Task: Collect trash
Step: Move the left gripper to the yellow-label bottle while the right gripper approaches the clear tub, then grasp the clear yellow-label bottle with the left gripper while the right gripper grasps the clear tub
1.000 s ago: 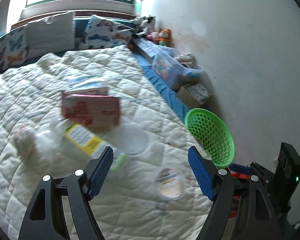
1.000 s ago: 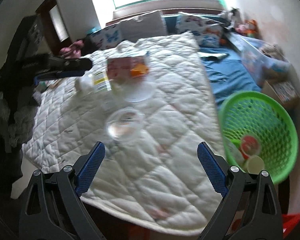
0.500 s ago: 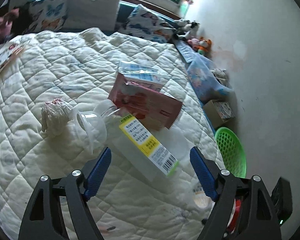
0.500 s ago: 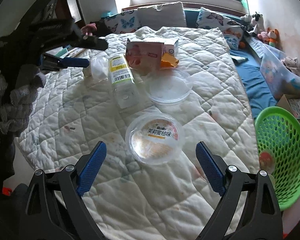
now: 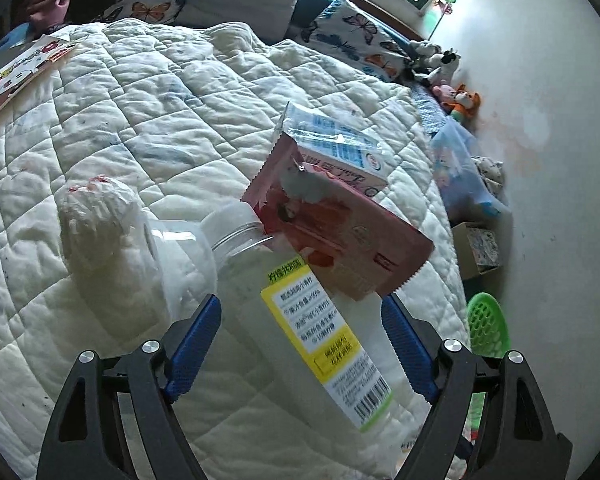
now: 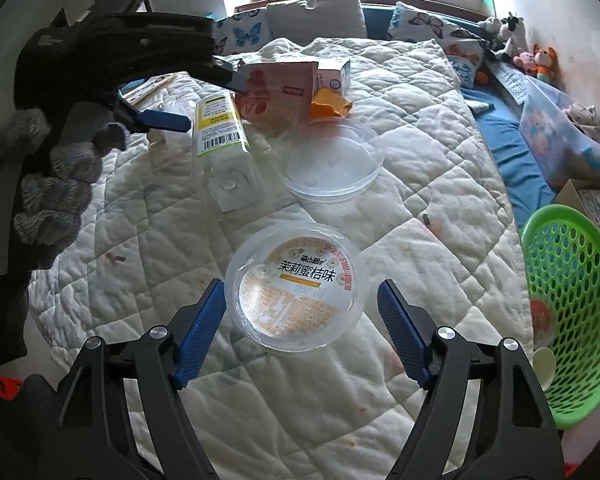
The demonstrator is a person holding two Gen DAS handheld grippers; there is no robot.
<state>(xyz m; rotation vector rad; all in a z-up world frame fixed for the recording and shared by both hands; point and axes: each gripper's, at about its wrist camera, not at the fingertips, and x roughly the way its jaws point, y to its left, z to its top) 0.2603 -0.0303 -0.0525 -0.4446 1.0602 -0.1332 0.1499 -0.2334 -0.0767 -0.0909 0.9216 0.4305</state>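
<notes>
Trash lies scattered on a white quilt [image 6: 440, 184], with 2 grippers poised over separate pieces.

From left to right: the left gripper [image 5: 300, 344] is spread around a clear plastic bottle [image 5: 300, 336], pads not pressing; a pink packet [image 5: 332, 224] leaning on it could topple as it lifts. The right gripper [image 6: 300, 320], jaws just closing, brackets a round labelled lid [image 6: 298, 286] without gripping; that thin lid may slip. A green basket [image 6: 572, 280] waits right.

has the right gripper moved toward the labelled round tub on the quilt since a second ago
Yes. The right gripper has come down and forward: the labelled round tub, earlier well ahead on the quilt, now sits between its fingers, whose jaws have just been closing, not yet touching.
</notes>
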